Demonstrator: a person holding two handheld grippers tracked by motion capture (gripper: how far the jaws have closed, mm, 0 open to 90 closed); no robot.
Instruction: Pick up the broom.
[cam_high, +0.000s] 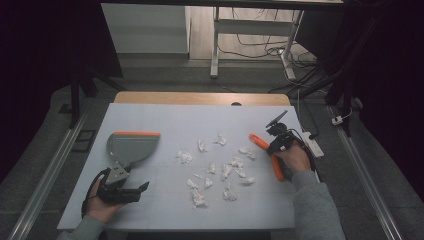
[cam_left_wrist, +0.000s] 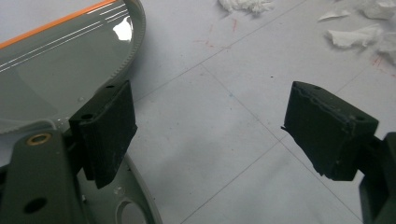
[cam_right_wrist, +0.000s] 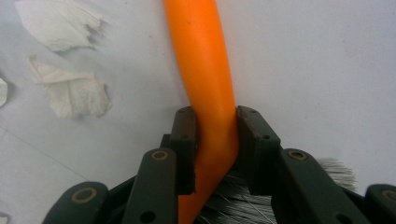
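While the right gripper (cam_right_wrist: 214, 140) clamps the orange brush (cam_right_wrist: 205, 70), the left gripper (cam_left_wrist: 205, 140) gapes beside the dustpan (cam_high: 131, 146), so sweeping the paper scraps (cam_high: 220, 170) likely comes next.

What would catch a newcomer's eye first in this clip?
The scatter of torn white paper scraps across the middle of the white table. At its right, the right claw is shut on an orange brush handle. At left lies a grey dustpan with an orange edge, beside the open left claw.
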